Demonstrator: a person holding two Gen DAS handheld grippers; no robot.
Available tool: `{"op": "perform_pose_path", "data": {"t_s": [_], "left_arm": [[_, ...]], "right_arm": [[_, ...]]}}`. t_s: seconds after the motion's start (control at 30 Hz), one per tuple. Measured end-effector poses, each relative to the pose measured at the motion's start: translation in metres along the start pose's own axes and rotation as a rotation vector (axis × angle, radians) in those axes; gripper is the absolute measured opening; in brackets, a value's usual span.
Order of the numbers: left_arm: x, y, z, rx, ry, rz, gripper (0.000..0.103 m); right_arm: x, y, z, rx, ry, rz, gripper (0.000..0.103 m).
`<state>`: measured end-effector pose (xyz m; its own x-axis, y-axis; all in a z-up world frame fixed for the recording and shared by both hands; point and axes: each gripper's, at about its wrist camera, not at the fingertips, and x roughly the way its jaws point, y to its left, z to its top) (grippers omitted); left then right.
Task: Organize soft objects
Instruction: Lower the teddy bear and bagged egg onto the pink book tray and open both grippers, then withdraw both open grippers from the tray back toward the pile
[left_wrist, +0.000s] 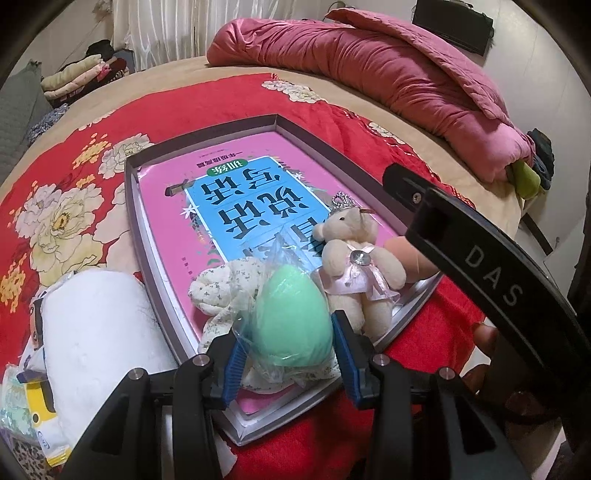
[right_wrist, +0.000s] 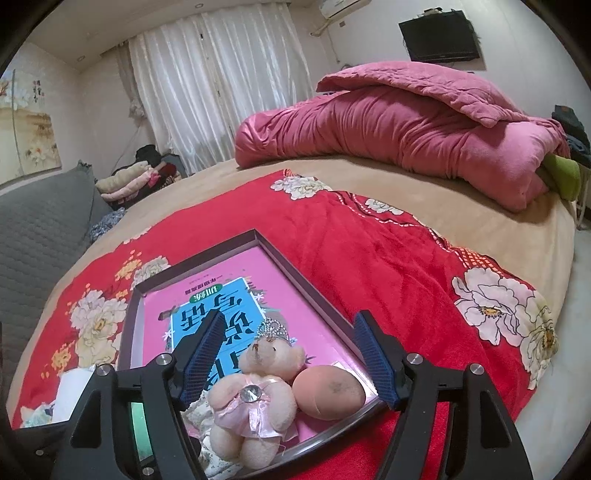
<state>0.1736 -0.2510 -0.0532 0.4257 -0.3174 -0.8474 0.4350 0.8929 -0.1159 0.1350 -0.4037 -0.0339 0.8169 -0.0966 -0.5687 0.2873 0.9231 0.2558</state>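
A grey tray (left_wrist: 207, 133) lies on the red flowered blanket with a pink book (left_wrist: 236, 192) in it. My left gripper (left_wrist: 290, 332) is shut on a green egg-shaped sponge in a clear bag (left_wrist: 295, 317), held over a floral cloth (left_wrist: 218, 288) at the tray's near end. A cream teddy bear in a pink dress (left_wrist: 354, 258) sits beside it. In the right wrist view, my right gripper (right_wrist: 291, 354) is open and empty above the bear (right_wrist: 255, 395), with a peach sponge (right_wrist: 328, 391) to the bear's right in the tray (right_wrist: 295, 273).
A white roll (left_wrist: 99, 332) and packets (left_wrist: 29, 406) lie left of the tray. A folded pink quilt (right_wrist: 406, 129) fills the far side of the bed. Folded clothes (right_wrist: 129, 181) and a grey sofa (right_wrist: 37, 229) stand at the left.
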Motion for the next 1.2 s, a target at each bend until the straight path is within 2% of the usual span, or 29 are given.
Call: {"op": "perform_pose_path", "data": {"t_s": [0.3, 0.47, 0.8, 1.2], "left_arm": [[-0.005, -0.002, -0.001, -0.001, -0.004, 0.002, 0.052], [-0.011, 0.001, -0.001, -0.011, -0.026, -0.003, 0.062], [-0.037, 0.013, -0.006, -0.054, -0.093, -0.032, 0.063], [-0.062, 0.018, -0.015, -0.061, -0.133, 0.026, 0.063]], "right_arm": [[0.000, -0.004, 0.001, 0.021, 0.006, -0.003, 0.074], [0.000, -0.007, 0.001, 0.034, 0.008, -0.004, 0.074], [-0.001, -0.013, 0.002, 0.057, 0.005, -0.005, 0.075], [-0.008, -0.004, 0.003, 0.029, -0.008, -0.002, 0.075]]}}
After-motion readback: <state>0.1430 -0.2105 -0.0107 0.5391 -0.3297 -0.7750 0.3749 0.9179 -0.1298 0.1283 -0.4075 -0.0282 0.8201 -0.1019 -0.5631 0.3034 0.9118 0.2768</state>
